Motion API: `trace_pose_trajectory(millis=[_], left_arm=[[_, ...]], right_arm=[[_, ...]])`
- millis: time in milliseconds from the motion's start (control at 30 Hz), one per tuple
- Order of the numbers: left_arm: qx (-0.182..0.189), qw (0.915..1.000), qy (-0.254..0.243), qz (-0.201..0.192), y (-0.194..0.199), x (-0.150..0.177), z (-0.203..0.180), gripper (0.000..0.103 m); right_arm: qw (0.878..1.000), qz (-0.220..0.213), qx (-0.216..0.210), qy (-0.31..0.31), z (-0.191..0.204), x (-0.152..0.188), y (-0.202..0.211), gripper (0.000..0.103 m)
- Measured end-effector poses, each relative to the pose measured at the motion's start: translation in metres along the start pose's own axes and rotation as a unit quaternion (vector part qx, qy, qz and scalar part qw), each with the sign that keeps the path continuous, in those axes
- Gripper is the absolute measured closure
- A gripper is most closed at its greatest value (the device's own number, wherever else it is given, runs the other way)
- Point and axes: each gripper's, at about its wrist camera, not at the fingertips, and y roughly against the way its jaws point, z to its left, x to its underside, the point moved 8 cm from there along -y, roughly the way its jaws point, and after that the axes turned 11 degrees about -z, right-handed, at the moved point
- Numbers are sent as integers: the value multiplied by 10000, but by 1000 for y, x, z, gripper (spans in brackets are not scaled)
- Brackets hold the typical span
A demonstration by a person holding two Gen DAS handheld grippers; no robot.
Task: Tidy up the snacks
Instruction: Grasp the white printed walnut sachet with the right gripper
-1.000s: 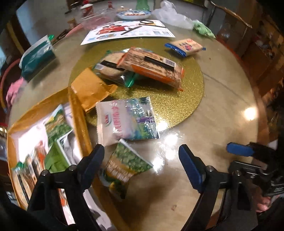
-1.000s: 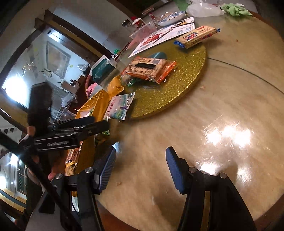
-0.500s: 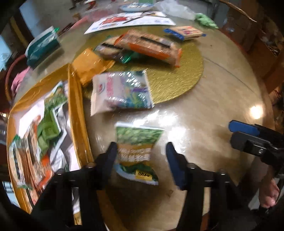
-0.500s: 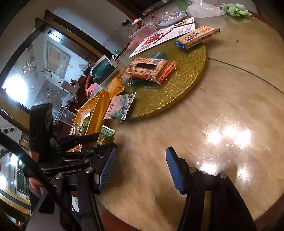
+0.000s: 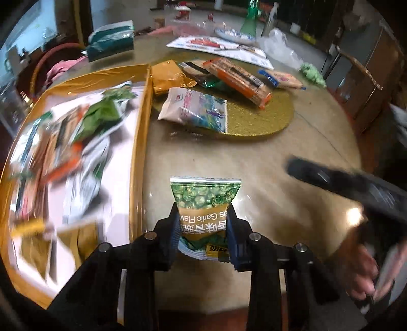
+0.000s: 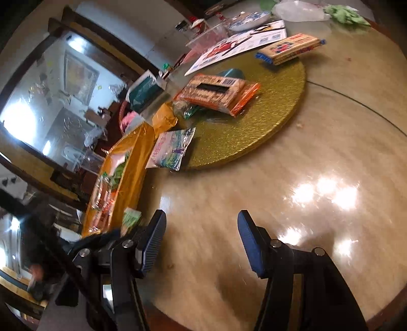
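Left claw (image 5: pixel 203 229) clamped on green pea snack packet (image 5: pixel 205 203); jaws just closed in, pads pressing both sides of packet's lower half. Packet upright between pads, printed text upside down, sealed top edge pointing away from camera. Sits over bare desk (image 5: pixel 267 163) near its near edge, just right of gold tray (image 5: pixel 138 142). Cannot tell whether packet's lower end touches desk.

Gold tray along desk's left edge, white-lined, holding several blurred packets in green, orange and white. Contents too smeared to identify singly.

Right claw (image 6: pixel 201 239) wide, nothing between blue pads; hovers over bare glossy desk near the near edge. Seen from left wrist view as dark blurred bar at right with a hand (image 5: pixel 361 267) behind it.

Gold glitter round mat (image 6: pixel 254 127) toward desk centre. White-and-green snack bag (image 5: pixel 194 108) half on mat's near-left rim, half on desk, just beside tray's far corner. Yellow-brown packet (image 5: pixel 169 79) behind it, touching tray's far end. Orange cracker pack (image 6: pixel 218 94) on mat, lying over a dark green-edged packet (image 5: pixel 203 75). Blue-ended biscuit pack (image 6: pixel 290 49) on mat's far rim.

Toward far edge: printed sheet (image 6: pixel 236 44), blue-patterned dish (image 6: pixel 250 17), clear plastic bag (image 5: pixel 279 48), green cloth (image 6: pixel 347 14). Teal tissue pack (image 5: pixel 112 40) near far-left edge.
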Motion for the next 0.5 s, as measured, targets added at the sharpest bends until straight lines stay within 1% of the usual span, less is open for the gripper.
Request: trace_pose_trajectory(millis=[33, 100, 167, 233, 400, 467, 500], left_arm=[[126, 9998, 130, -58, 9, 6, -1, 69], [264, 9992, 294, -117, 21, 10, -2, 69], [308, 9986, 373, -201, 31, 12, 1, 69], [348, 9979, 456, -306, 41, 9, 5, 69], [360, 9962, 627, -484, 51, 3, 17, 69], [365, 9956, 707, -488, 53, 5, 23, 69], [371, 9954, 725, -495, 55, 6, 25, 69]], right_arm=[[10000, 44, -15, 89, 3, -2, -4, 44], [9992, 210, -46, 337, 12, -5, -16, 44], [9966, 481, -213, 635, 23, -10, -33, 44], [9940, 665, -257, 829, 30, -17, -48, 44], [9882, 733, 41, 1341, 39, -52, -91, 42], [9885, 731, 38, 1324, 39, -65, -103, 34], [9895, 700, 72, 1266, 38, -72, -109, 33]])
